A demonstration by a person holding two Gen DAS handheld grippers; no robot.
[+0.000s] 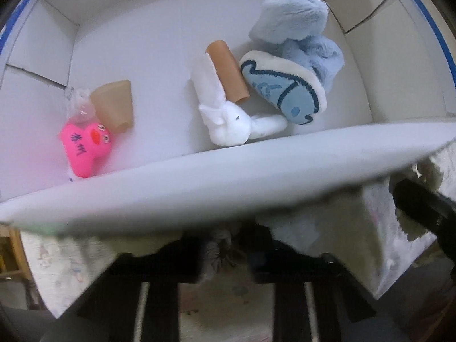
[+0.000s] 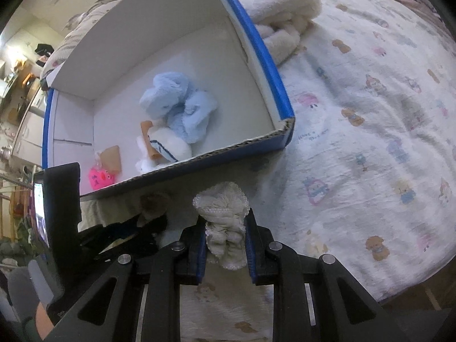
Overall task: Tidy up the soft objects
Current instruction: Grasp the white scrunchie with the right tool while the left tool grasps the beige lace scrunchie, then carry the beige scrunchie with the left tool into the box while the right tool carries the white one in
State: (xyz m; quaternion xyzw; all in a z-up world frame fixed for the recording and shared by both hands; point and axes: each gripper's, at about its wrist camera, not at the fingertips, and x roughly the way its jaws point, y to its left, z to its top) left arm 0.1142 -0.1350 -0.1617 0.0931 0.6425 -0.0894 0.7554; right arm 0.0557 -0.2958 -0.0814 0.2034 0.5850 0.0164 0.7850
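Observation:
A white cardboard box with blue outer walls (image 2: 273, 82) stands on the bed. Inside lie a light blue plush slipper (image 1: 287, 88), a white rabbit toy (image 1: 230, 122), a tan tube (image 1: 228, 74), a pink heart toy (image 1: 85, 145) and a tan cup-shaped piece (image 1: 114, 105); they also show in the right wrist view, the slipper (image 2: 182, 105) and the pink toy (image 2: 99, 178). My right gripper (image 2: 225, 239) is shut on a cream crumpled sock (image 2: 223, 216), just before the box's near wall. My left gripper (image 1: 219, 256) sits below the box's near wall (image 1: 228, 176), shut on a small grey-brown soft thing (image 1: 213, 256).
The bed sheet (image 2: 370, 142) with cartoon prints spreads to the right of the box. A cream fleece blanket (image 2: 285, 14) lies bunched behind the box's right wall. Room furniture shows at far left.

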